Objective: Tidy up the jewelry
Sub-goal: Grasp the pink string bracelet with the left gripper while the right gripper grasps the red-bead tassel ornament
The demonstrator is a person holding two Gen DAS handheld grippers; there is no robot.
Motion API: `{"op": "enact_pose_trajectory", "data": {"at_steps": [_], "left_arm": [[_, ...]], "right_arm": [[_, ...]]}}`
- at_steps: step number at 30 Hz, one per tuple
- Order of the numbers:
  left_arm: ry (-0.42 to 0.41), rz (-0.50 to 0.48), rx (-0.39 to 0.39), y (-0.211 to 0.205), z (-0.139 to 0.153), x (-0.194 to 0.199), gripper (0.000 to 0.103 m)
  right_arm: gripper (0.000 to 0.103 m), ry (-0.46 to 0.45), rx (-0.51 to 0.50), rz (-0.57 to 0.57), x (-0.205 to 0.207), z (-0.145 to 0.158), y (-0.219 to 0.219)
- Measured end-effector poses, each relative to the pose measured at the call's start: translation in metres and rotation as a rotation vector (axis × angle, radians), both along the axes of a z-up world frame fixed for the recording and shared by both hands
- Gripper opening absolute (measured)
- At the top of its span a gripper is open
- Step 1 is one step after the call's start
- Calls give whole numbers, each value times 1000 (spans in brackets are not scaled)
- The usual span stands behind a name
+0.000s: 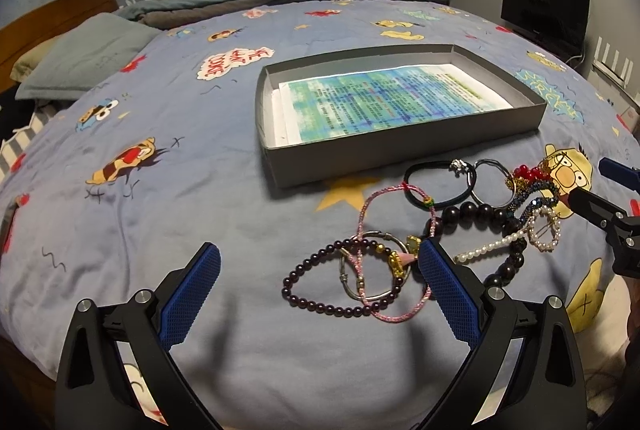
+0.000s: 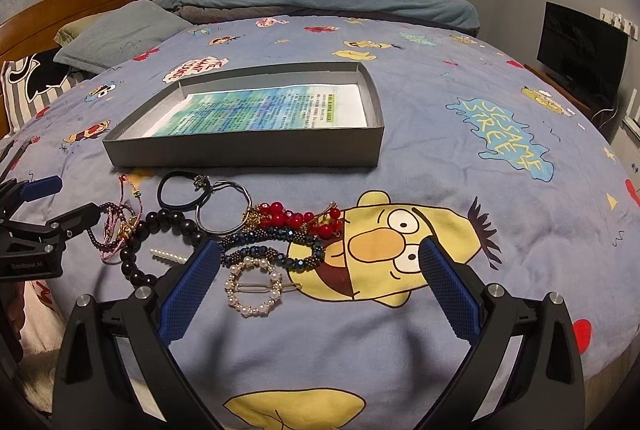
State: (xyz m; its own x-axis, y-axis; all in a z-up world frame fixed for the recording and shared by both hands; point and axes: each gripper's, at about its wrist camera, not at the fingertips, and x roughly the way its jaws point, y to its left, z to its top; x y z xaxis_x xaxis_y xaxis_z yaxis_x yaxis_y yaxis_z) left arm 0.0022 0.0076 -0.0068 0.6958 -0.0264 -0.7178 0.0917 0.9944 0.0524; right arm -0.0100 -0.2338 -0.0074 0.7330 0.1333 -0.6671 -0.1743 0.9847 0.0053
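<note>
Sorting seems not yet begun: both left tongs (image 1: 320, 266) and right tongs (image 2: 320, 266) gape wide, empty. The tangled jewelry pile (image 1: 460, 226) lies on the bed at 6 o'clock of the shallow grey cardboard box (image 1: 400, 162); next, pinch one piece free.

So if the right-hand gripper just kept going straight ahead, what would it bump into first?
Probably the pearl ring hair clip, lying on the bedspread just ahead, nearer its left finger. Past that come the dark blue beaded bracelet and red beads, then the grey box. Depth is hard to judge.
</note>
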Motion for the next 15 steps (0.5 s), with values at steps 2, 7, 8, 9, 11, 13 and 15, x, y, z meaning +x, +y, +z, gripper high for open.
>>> {"op": "enact_pose_trajectory", "data": {"at_steps": [2, 7, 8, 9, 11, 13, 15], "left_arm": [[-8, -10, -23, 5, 1, 0, 98], [-3, -50, -46, 8, -2, 8, 96], [4, -70, -48, 6, -3, 10, 95], [5, -80, -45, 5, -4, 12, 95], [-3, -105, -29, 0, -6, 17, 81], [14, -128, -29, -5, -8, 25, 66], [22, -146, -39, -8, -9, 29, 63]], "right_arm": [[98, 4, 12, 2, 1, -1, -1], [98, 4, 21, 7, 2, -1, -2], [98, 3, 21, 10, 2, -2, -1], [98, 3, 20, 12, 2, -1, 0], [98, 4, 17, 14, 2, -2, 0], [98, 6, 13, 13, 2, -2, 1], [98, 10, 12, 10, 3, -3, 0]]}}
